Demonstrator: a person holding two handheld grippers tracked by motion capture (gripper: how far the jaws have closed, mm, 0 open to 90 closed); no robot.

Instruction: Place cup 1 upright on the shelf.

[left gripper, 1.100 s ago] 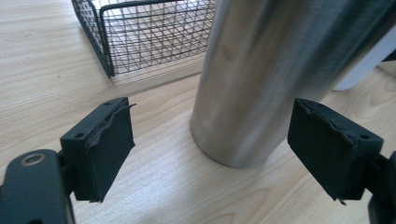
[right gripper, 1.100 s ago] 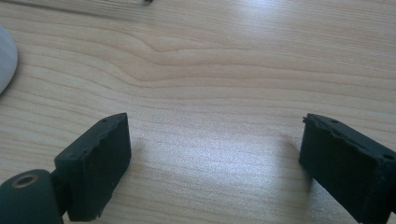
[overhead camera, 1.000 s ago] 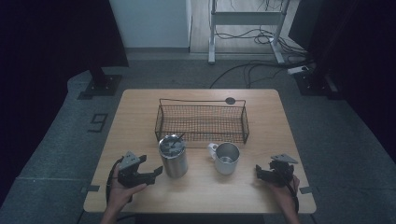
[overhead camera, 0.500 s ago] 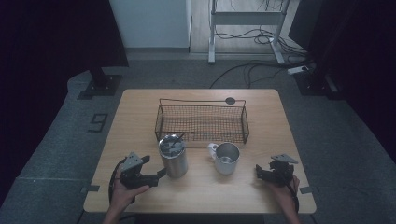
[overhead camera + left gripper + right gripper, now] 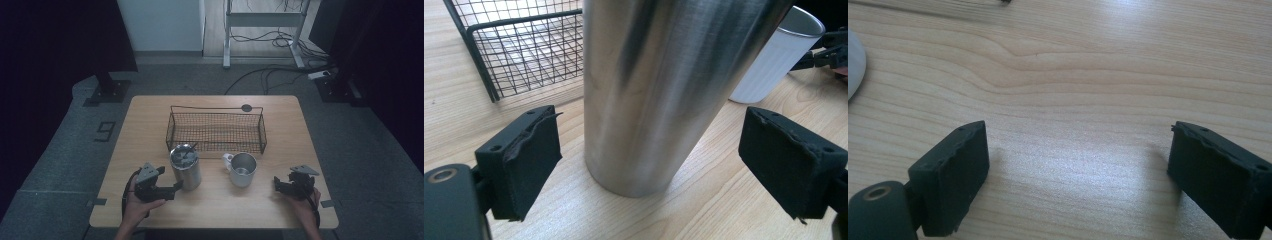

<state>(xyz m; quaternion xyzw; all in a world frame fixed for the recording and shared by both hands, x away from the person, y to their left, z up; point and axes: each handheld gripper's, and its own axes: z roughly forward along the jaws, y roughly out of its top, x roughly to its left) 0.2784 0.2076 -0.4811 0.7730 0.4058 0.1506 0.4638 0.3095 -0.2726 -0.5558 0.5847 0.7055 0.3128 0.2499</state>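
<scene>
From the high view, you have one steel tumbler [image 5: 185, 166], one white mug [image 5: 242, 169] and one wire basket [image 5: 216, 129] on the bench [image 5: 300, 130]. The tumbler stands upright just in front of the basket's near left corner, something dark poking from its mouth that is too small to name. The mug sits to its right, apart from it. Your left claw [image 5: 176, 188] rests just beside the tumbler's base; your right claw [image 5: 276, 185] lies near the mug on bare wood.

In the left gripper view, your left claw [image 5: 651, 165] is spread wide with the tumbler [image 5: 659, 90] standing between the pads, neither pad touching it. The wall is smooth, polished metal, so expect it to be rigid but slippery, and probably heavier than it looks if it is full. I'd take it at mid-height or lower, pads square to the wall, since a high pinch on a tall body could tip it. The mug [image 5: 774, 57] and a corner of the basket [image 5: 514, 55] show behind.

In the right gripper view, your right claw [image 5: 1075, 175] is released too, holding nothing, with bare bench [image 5: 1073, 75] between the pads
</scene>
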